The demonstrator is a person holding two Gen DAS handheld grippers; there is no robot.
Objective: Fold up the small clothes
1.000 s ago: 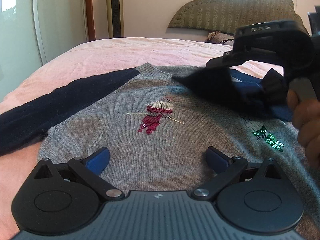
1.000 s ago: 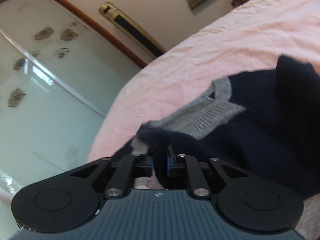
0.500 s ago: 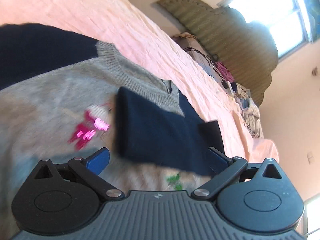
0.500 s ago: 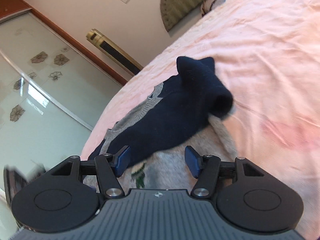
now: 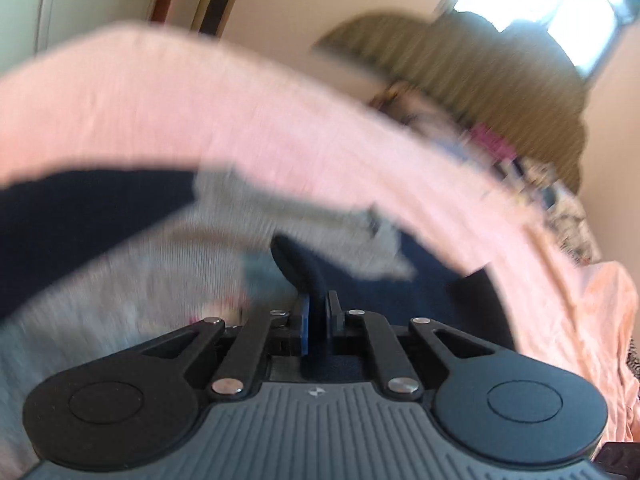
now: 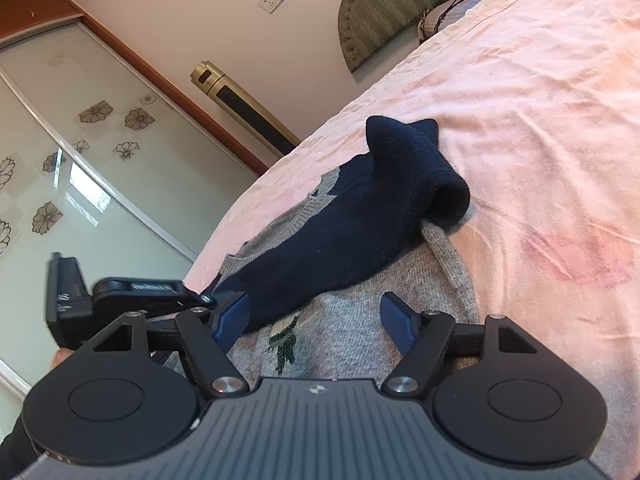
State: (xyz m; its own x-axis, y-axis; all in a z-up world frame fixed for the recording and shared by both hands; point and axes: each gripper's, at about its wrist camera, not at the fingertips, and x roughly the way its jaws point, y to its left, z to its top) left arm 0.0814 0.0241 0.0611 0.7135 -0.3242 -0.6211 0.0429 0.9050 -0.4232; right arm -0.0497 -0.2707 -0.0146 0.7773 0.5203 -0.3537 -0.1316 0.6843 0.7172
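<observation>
Nearest me, my left gripper (image 5: 318,316) is clamped tight on a pinch of navy sleeve (image 5: 304,272), jaws almost touching with only the cloth between them. To do this fold well, I judge I should carry that sleeve flat across the chest and avoid dragging the body with it. My right gripper (image 6: 316,316) is opening, jaws wide and holding nothing, hovering over the grey sweater (image 6: 360,312). Beyond it the other navy sleeve (image 6: 360,224) lies folded across the sweater, its cuff bunched up, on the pink bed (image 6: 540,120) stretching far behind.
</observation>
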